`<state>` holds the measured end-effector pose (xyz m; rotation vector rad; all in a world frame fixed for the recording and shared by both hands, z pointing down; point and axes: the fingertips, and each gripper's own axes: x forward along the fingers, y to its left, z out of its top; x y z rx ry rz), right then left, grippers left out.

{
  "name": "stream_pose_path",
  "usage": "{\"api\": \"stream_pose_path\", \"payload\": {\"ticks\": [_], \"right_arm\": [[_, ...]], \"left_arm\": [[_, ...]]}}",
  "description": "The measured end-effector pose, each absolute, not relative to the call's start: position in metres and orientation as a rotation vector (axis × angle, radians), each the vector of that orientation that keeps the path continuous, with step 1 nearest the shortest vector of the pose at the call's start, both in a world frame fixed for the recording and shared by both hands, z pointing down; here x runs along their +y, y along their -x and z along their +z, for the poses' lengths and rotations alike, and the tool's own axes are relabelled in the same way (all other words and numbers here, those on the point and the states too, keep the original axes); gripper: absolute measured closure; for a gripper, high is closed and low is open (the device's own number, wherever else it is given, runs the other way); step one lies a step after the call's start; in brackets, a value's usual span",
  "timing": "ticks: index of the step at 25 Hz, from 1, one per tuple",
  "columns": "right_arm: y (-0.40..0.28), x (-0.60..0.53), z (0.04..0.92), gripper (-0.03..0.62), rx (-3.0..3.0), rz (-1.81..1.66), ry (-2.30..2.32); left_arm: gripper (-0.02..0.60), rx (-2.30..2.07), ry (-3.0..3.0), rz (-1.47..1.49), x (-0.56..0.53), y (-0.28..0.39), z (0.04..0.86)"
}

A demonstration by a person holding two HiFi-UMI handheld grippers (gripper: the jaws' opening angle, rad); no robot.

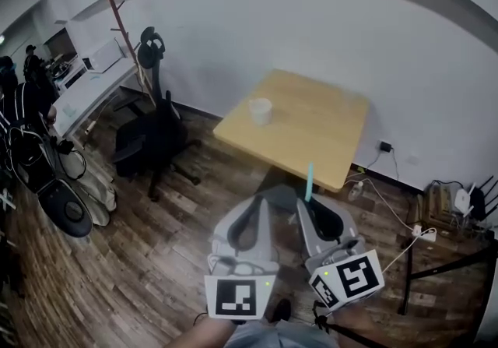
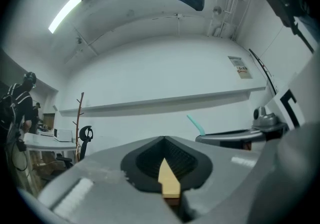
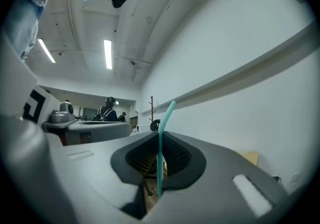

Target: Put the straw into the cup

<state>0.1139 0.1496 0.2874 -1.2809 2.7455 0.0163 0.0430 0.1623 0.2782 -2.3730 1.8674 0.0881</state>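
Note:
A white cup (image 1: 260,110) stands on the left part of a small wooden table (image 1: 319,124), well ahead of both grippers. My right gripper (image 1: 310,206) is shut on a teal straw (image 1: 309,181), which sticks up past the jaw tips in front of the table's near edge. In the right gripper view the straw (image 3: 162,138) runs upright between the closed jaws and bends at its top. My left gripper (image 1: 260,203) hangs beside it over the floor, shut with nothing in it. In the left gripper view a sliver of the table (image 2: 169,182) shows through its jaws, and the straw (image 2: 196,124) shows at right.
A black office chair (image 1: 152,136) and a wooden coat rack (image 1: 119,18) stand left of the table. A white desk (image 1: 92,86) and people are at the far left. Cables and a power strip (image 1: 375,192) lie on the wood floor at right, near a black stand (image 1: 440,268).

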Motion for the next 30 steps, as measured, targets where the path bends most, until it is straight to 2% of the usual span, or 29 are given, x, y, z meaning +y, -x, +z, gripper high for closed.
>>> {"api": "stream_pose_path", "payload": {"ticks": [13, 30], "right_arm": [[-0.080, 0.092, 0.329, 0.565, 2.797, -0.087, 1.306], [-0.007, -0.042, 0.298, 0.565, 2.738, 0.006, 1.403]], "left_arm": [[0.563, 1.951, 2.425, 0.030, 0.102, -0.002, 0.324], [0.563, 1.821, 2.474, 0.116, -0.042, 0.073, 0.298]]}}
